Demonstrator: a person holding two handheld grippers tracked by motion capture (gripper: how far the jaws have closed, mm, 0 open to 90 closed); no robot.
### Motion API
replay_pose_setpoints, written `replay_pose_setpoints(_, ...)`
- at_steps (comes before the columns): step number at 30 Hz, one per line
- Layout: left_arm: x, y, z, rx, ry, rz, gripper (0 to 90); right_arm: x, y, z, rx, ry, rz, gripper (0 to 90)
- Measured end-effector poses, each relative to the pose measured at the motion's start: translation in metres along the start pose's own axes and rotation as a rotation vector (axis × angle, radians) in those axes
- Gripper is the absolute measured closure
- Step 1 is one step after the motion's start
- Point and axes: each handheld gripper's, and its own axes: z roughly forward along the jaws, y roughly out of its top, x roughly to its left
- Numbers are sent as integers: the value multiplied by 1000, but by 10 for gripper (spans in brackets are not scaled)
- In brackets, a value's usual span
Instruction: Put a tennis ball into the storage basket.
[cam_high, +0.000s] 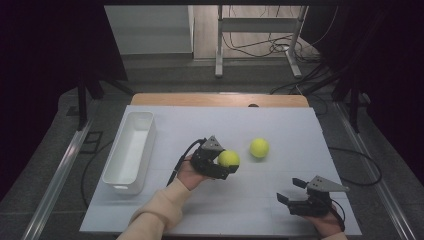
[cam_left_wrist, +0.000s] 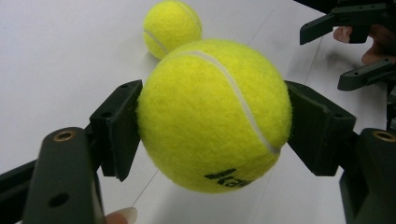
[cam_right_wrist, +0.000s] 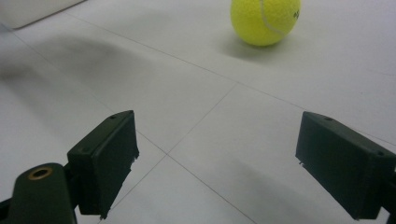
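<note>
Your left gripper (cam_high: 223, 162) pinches a ball (cam_high: 229, 158) above mid-table; its jaws hide the ball's sides. Your right gripper (cam_high: 291, 191) sits spread, its hand cut off. A second ball (cam_high: 259, 147) lies nearby. The bin (cam_high: 147, 131) holds nothing.

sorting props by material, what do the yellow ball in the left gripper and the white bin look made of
Yellow tennis ball held in the left gripper: fuzzy felt, matte, with a pale curved seam and black print. White rectangular bin: probably moulded plastic, judging by its smooth thin walls and rounded corners.
</note>
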Motion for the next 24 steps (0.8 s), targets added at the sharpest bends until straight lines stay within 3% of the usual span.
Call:
replay_pose_setpoints(13,6,-2,-14,-29,26,-4,266,0,0,0,-1,-5,1,131)
replay_pose_setpoints(24,11,-5,-25,-54,22,-17,265,1,0,0,-4,-6,-1,131)
